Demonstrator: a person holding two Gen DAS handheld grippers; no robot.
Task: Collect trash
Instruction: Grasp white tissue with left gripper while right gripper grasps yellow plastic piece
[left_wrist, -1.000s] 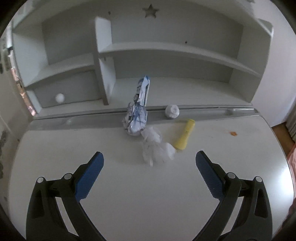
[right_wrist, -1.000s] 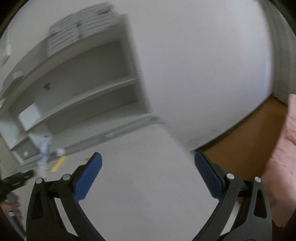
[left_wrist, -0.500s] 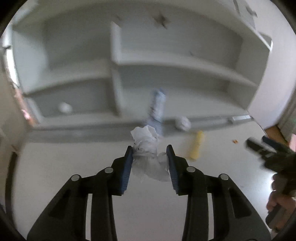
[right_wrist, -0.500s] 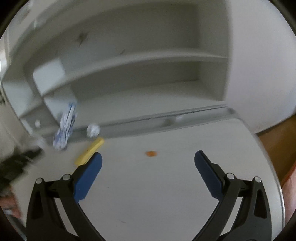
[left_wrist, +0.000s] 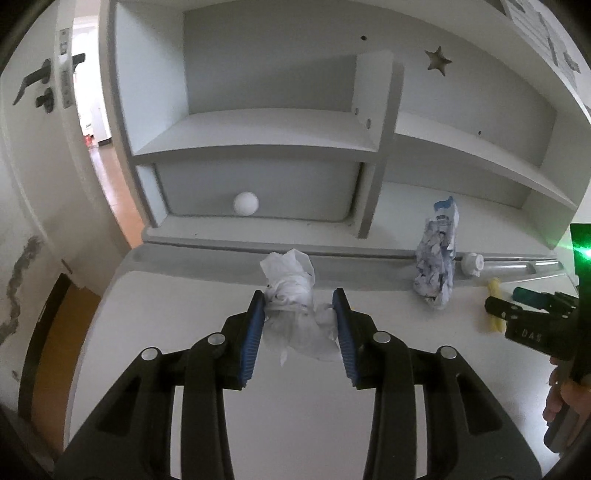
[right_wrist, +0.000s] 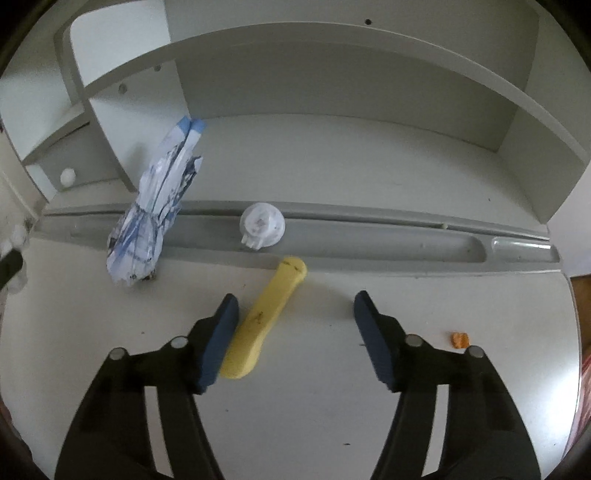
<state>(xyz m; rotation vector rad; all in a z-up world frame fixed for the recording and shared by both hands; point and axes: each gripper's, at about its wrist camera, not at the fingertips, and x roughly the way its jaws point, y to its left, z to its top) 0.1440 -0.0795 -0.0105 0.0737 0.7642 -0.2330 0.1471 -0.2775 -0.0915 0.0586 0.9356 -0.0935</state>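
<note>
Now left hand-held gripper (left_wrist: 298, 308) clamps crumpled tissue (left_wrist: 295, 295); right hand-held gripper (right_wrist: 291, 314) spread, straddling yellow piece (right_wrist: 266, 314).

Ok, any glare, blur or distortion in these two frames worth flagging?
Left wrist view: sharp, strong fisheye bending of the shelves; a green flare at the right edge; bright, blown-out doorway at left. Right wrist view: sharp too, dimmer and greyer, the groove curved by the lens, soft shadows under the tool.

Bare desk (right_wrist: 424, 295) right of yellow piece (right_wrist: 264, 317); crumpled wrapper (right_wrist: 155, 206) blocks left.
</note>
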